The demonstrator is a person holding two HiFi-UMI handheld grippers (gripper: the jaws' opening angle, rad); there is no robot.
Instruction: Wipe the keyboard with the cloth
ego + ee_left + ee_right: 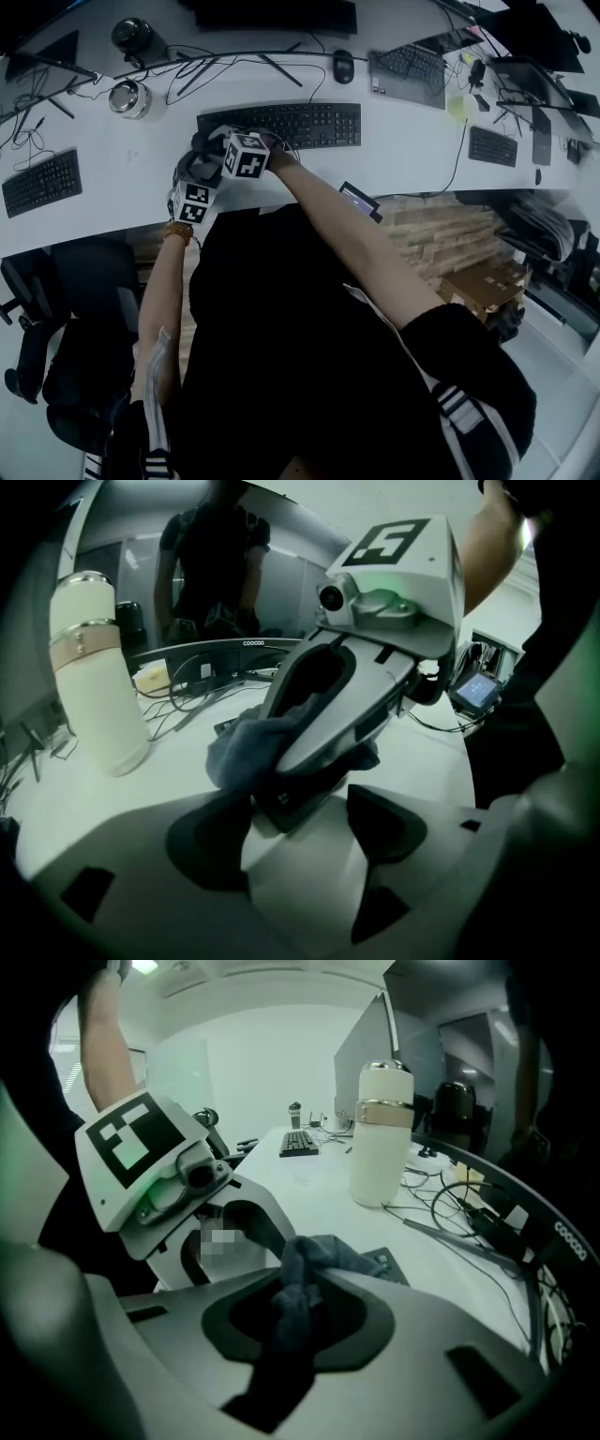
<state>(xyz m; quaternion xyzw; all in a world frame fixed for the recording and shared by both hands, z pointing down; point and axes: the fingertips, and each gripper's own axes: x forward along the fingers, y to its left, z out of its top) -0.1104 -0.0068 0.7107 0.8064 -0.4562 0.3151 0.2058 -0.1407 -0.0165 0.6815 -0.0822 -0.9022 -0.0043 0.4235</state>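
Note:
A black keyboard (300, 125) lies on the white desk (112, 159). My right gripper (295, 1312) is shut on a bunched grey-blue cloth (305, 1260) and holds it down over the keyboard's left end, whose corner (386, 1262) shows past the cloth. In the head view that gripper (214, 142) sits at the keyboard's left edge. My left gripper (295, 832) stands open just beside it on the desk, pads apart, with the keyboard's corner (286, 808) and the cloth (239, 747) right in front of its jaws.
A white bottle (382, 1133) stands on the desk left of the keyboard, with loose cables (459, 1208) behind it. Further keyboards (41, 183), a mouse (343, 66) and a laptop (409, 70) lie around. A black chair (56, 309) stands at the lower left.

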